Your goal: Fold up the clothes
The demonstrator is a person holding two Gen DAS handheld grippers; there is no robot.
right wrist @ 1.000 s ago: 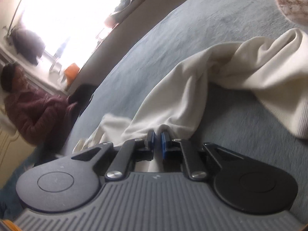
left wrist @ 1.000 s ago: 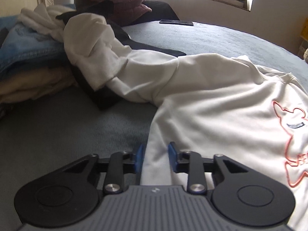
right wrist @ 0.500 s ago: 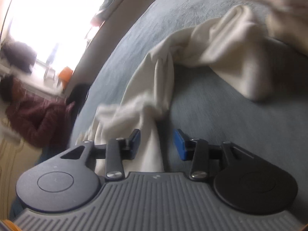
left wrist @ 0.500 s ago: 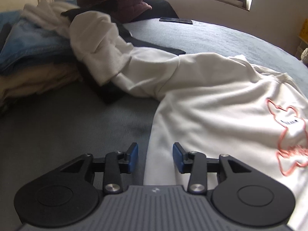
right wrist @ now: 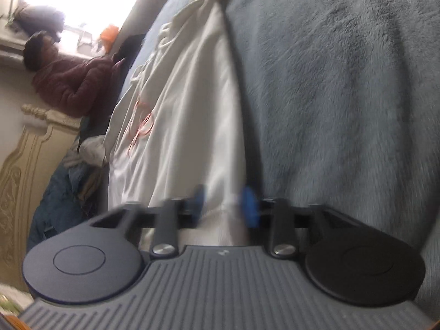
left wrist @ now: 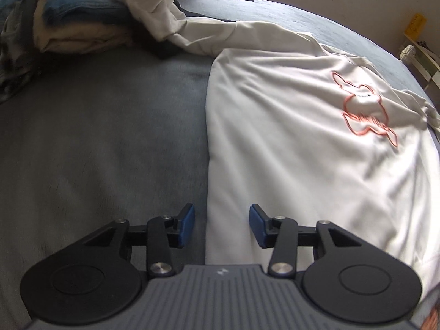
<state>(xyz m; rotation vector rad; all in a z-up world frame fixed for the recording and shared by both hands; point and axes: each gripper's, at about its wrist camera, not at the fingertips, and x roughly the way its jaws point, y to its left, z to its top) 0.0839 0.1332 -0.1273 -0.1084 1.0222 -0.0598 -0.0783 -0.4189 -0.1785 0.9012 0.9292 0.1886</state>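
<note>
Sweatshirt (left wrist: 288, 143) lying spread, print up, on bed (left wrist: 104, 126), one sleeve trailing toward clothes pile (left wrist: 68, 19) at far edge. Left gripper (left wrist: 221, 225) and right gripper (right wrist: 223, 206) both hanging spread at side edges, pinching nothing. Risking: pads grabbing one layer only, dragging fabric crooked.

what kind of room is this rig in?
Most likely a home bedroom. The white shirt lies spread on a bed with a grey fleece blanket, a carved cream headboard stands at one end, and a pile of clothes sits nearby.
</note>
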